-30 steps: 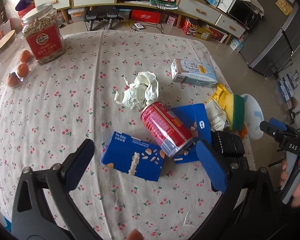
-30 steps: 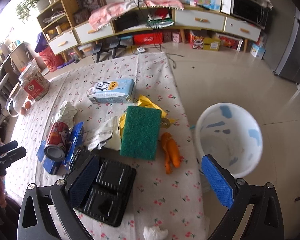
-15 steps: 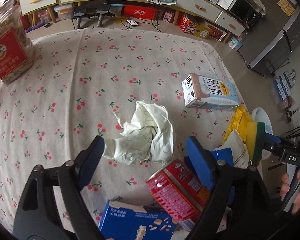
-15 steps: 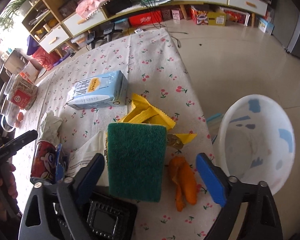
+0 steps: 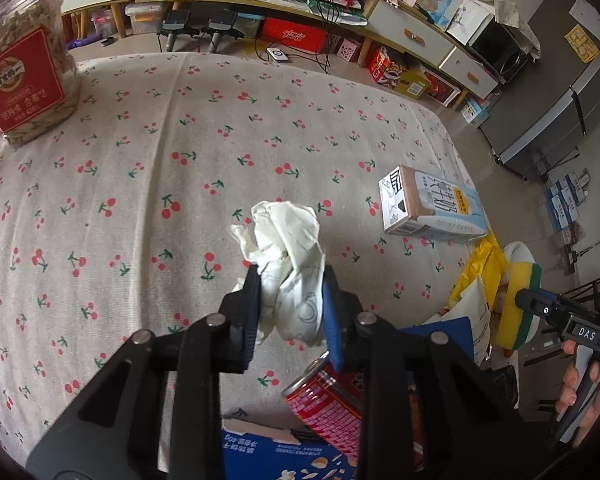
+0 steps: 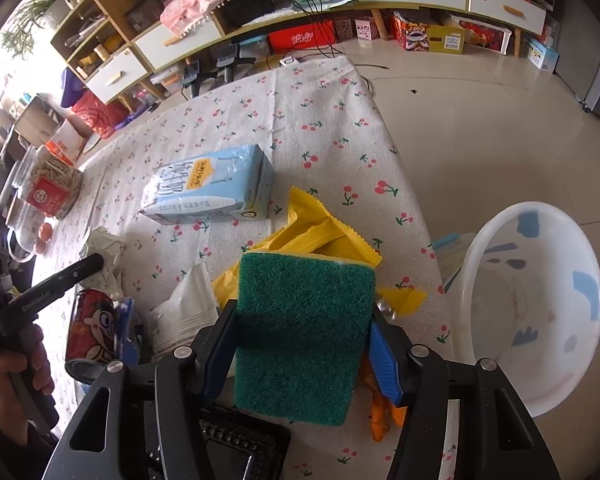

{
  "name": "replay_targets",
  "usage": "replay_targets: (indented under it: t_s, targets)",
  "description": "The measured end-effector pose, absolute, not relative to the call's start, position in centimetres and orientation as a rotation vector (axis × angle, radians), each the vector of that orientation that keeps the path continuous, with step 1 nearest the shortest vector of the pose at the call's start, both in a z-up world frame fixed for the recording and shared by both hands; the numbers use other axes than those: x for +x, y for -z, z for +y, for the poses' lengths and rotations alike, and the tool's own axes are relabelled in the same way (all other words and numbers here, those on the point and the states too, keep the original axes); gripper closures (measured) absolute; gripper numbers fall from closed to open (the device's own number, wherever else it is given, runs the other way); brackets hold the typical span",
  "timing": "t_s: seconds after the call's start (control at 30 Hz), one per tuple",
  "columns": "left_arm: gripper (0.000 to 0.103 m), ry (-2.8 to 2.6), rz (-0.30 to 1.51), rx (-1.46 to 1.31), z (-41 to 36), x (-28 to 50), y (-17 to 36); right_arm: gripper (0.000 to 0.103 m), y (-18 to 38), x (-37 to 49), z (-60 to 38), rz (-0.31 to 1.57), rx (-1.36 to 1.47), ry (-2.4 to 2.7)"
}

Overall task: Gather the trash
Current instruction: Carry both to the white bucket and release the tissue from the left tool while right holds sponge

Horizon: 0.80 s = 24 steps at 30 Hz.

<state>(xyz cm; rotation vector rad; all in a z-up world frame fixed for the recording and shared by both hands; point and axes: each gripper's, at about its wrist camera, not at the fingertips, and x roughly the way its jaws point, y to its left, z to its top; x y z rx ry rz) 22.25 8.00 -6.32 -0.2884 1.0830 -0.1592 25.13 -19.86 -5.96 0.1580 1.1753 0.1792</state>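
Cherry-print tablecloth (image 5: 148, 168) is the landmark here, everything sits on it or just off its edge. Left gripper (image 5: 290, 300) has its jaws squeezed onto a crumpled white paper wad (image 5: 286, 252), roughly mid-cloth, with most of the wad sticking out past the fingertips. Can't really tell if the wad is lifted off the cloth or only resting on it.

Right gripper (image 6: 302, 344) is clamped on a green scouring sponge (image 6: 304, 328), one finger pressed into each side, near the cloth's right edge. From the left wrist view you can see the sponge has a yellow layer under the green.

Other trash on the cloth: a light blue milk carton (image 6: 212, 184) lying on its side, farther up the cloth from the sponge; yellow wrappers (image 6: 320, 232) just behind and under the sponge; a white wrapper (image 6: 188, 312) beside it; a red can (image 6: 90, 336) on its side near the cloth's near edge, touching a blue snack box (image 5: 300, 456); orange peel (image 6: 380, 412) and a black plastic tray (image 6: 228, 448) below the sponge.

White plastic bin (image 6: 532, 304) stands on the floor just off the cloth's right edge. A jar with a red label (image 5: 24, 76) sits at the far left corner.
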Motion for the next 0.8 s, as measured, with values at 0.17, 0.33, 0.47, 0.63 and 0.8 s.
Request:
replay_targets:
  t_s: [0.17,0.33,0.47,0.63,0.8]
  targets:
    - [0.075,0.142,1.008,-0.345,8.9,21.2,3.9,0.043,3.3,24.1,-20.5,1.085,0.191,-0.195]
    - [0.076,0.209,0.966,-0.308,6.4,20.3,1.4,0.043,1.0,23.0,-23.3,1.007,0.234,-0.16]
    - [0.076,0.284,0.941,-0.277,2.8,20.3,-0.2,0.043,0.6,22.2,-27.3,0.984,0.317,-0.099]
    - [0.076,0.39,0.952,-0.211,-3.3,21.0,-1.0,0.043,0.4,20.5,-32.7,0.959,0.375,0.002]
    - [0.076,0.479,0.979,-0.154,-9.6,21.6,-0.4,0.043,1.1,18.4,-37.2,0.955,0.418,0.063]
